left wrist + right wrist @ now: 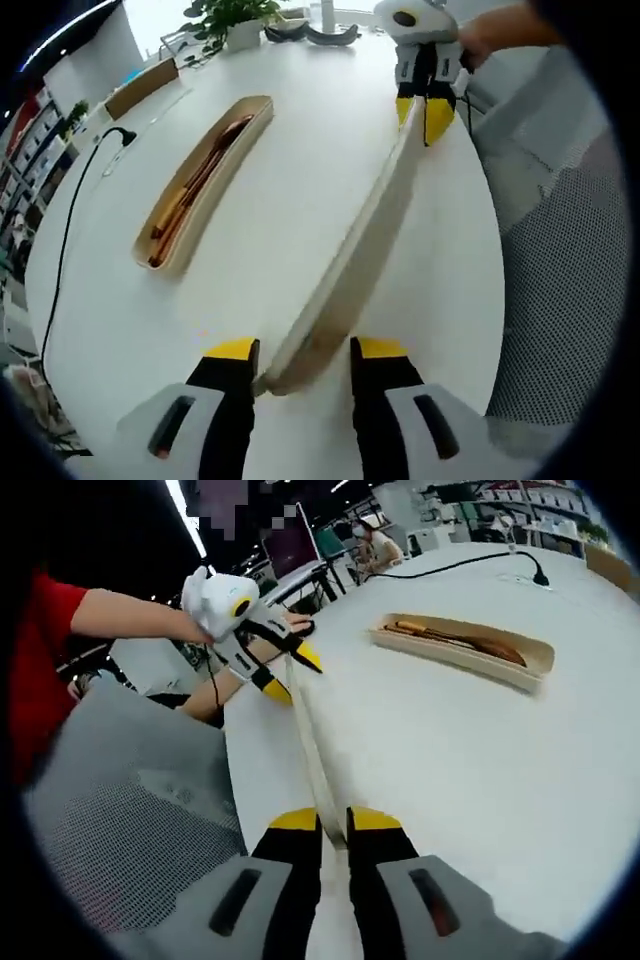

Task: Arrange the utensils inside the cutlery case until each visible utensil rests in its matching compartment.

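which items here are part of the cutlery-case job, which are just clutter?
Job:
- cutlery case on the table, open, with wooden utensils inside
- case lid, held at its two ends by the left gripper and the right gripper

Clutter:
- black cable
- potted plant
- mesh chair
- white table itself

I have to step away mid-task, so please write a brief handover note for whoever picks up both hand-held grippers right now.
Left hand-held gripper: jaws astride one end of the long flat beige lid, apparently gripping it.
Right hand-held gripper: shut on the lid's other end, held above the round white table.
Open beige cutlery case lies apart on the table, brown wooden utensils inside.
Done: lid off.
Left: check utensils against compartments, which cannot be made out from here.
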Available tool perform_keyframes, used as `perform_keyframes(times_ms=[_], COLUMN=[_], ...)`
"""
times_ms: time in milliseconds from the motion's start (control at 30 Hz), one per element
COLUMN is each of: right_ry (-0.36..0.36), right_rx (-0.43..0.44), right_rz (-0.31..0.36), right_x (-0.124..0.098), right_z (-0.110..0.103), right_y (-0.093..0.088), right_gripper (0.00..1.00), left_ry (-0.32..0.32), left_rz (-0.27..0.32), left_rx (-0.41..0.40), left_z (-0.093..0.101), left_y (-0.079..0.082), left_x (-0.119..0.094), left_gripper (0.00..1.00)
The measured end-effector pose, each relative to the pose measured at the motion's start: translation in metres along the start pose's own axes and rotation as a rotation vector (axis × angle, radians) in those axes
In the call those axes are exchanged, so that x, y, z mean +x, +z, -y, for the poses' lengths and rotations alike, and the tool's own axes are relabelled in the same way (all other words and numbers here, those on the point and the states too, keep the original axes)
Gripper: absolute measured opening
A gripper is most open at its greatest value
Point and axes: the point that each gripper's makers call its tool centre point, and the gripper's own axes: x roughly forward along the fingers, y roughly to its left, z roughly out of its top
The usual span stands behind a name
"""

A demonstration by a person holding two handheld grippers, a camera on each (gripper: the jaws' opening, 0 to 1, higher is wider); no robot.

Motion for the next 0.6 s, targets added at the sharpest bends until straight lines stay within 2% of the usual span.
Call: perform_keyframes(times_ms=[67,100,133,167,200,333,367,400,433,467,500,533,567,600], right_ry=[0.037,0.022,0.024,0.063,0.061,0.071,0.117,0.171,0.213,0.178,0.099,0.161,0.208,0.177], right_rx=[0.082,0.093,0.13,0.182,0.225,0.293,0.395,0.549,0.548,0.474,0.452,0.562,0.604,0.592], right_rz=[0.03,0.051,0.068,0.079,0.084,0.101,0.114,0.134,0.138,0.175,0.201,0.142,0.126,0.121], right_x=[-0.003,-0.005,-0.005,-0.007,-0.007,-0.003,-0.001,-0.001,-0.002,0.0,0.004,0.006,0.007,0.011], right_z=[-0.003,0.001,0.003,-0.001,0.001,0.004,-0.004,-0.012,-0.015,-0.009,0.004,-0.01,-0.016,-0.01], right_y=[0.007,0.011,0.015,0.018,0.021,0.029,0.034,0.042,0.045,0.05,0.054,0.051,0.052,0.053], right_gripper=[0.06,0.06,0.06,0.06,0.06,0.05,0.04,0.02,0.02,0.02,0.02,0.02,0.02,0.02], left_ry=[0.001,0.008,0.002,-0.003,-0.005,0.004,0.008,0.011,0.0,0.002,-0.005,-0.01,-0.02,-0.036], left_rz=[0.027,0.043,0.042,0.039,0.045,0.062,0.07,0.072,0.072,0.074,0.082,0.085,0.087,0.09], left_rx=[0.073,0.093,0.095,0.084,0.088,0.106,0.115,0.098,0.094,0.094,0.09,0.086,0.086,0.097], left_z=[0.001,0.001,0.003,0.004,0.004,0.003,0.004,0.004,0.005,0.004,0.003,0.002,0.001,0.003], left_y=[0.003,0.005,0.004,0.004,0.005,0.006,0.007,0.008,0.008,0.008,0.008,0.008,0.007,0.008], left_x=[0.0,0.0,0.0,0.0,0.001,0.001,0.001,0.001,0.0,0.0,0.0,0.0,0.001,0.002], left_gripper=[0.44,0.45,0.44,0.44,0.44,0.46,0.46,0.45,0.45,0.45,0.45,0.46,0.45,0.45])
